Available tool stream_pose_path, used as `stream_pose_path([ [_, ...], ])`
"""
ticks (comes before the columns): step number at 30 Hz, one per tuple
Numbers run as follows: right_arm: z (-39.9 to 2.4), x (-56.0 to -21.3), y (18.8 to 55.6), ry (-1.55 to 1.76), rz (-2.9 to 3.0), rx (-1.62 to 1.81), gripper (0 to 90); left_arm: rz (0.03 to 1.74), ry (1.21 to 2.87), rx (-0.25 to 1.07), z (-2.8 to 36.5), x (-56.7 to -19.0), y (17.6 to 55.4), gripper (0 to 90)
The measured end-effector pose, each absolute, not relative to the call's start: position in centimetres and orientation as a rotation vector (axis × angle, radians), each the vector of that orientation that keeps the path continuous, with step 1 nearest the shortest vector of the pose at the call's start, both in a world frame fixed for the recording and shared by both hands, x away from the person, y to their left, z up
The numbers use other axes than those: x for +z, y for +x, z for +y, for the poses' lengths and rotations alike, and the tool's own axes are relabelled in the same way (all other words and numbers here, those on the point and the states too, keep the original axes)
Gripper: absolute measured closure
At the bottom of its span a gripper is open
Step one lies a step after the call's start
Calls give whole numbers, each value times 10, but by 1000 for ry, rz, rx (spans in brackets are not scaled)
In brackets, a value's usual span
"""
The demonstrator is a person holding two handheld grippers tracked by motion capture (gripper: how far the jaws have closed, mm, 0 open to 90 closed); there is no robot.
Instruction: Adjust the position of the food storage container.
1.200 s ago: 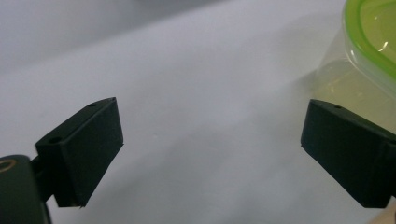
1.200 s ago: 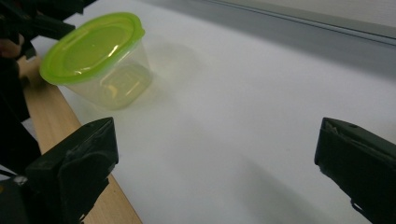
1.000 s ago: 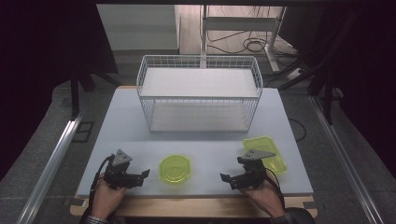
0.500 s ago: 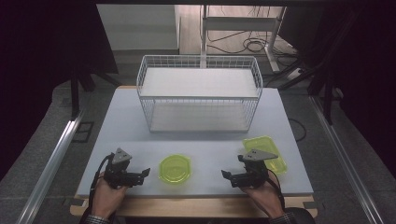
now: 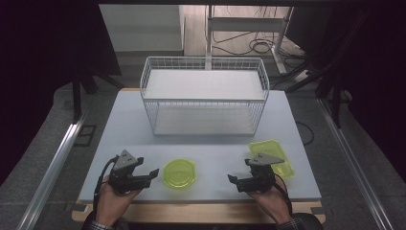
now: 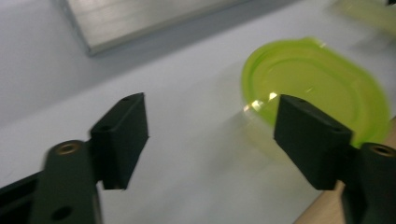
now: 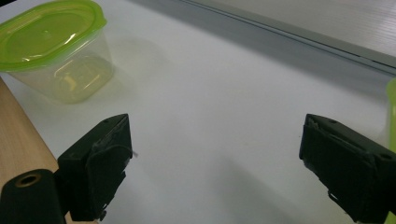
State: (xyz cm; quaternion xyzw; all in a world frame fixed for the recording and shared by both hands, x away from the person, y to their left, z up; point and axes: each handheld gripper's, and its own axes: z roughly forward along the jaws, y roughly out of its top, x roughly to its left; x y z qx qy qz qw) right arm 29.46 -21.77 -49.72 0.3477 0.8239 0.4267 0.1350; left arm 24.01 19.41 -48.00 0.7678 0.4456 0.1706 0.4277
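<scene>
1. Black-jawed and spread, the left tool (image 5: 152, 172) hovers over the white bench (image 5: 210, 143) at its near left. Its jaws have just been closing in, yet nothing sits between them; in the left gripper view only bare bench shows in the gap, so it stands released.
2. Just to its right lies the round green container (image 5: 179, 172), flat on the bench and untouched. In the left gripper view this container (image 6: 322, 88) sits past the right jaw, near but apart. It is judged to be the piece the left tool is heading for.
3. Farther right, the right tool (image 5: 233, 180) rests low near the front edge, jaws apart and holding nothing. The right gripper view shows bare bench between its pads (image 7: 100, 163).
4. At the near right stands the rectangular green-lidded container (image 5: 271, 157), lid on, close behind the right hand (image 5: 270, 201).
5. Progress, as a judgement: the work looks barely started. Neither container is gripped or lifted, and both remain on the bench in front.
6. Behind them, mid-bench, stands the white wire basket (image 5: 203, 98), holding nothing, a likely place for the containers.
7. Nothing blocks either tool's path. The basket's tall wire walls would need clearing from above, and the round container's low rim offers little to pinch.
</scene>
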Motion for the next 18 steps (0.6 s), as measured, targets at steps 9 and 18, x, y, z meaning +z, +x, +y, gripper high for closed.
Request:
stream_pose_path([
  [9, -218, -496, 294, 1001, 2366, 1227, 96, 984, 1967, 312, 160, -471, 236, 515],
  [18, -218, -495, 294, 990, 2356, 1221, 98, 889, 2040, 289, 125, -467, 231, 775],
])
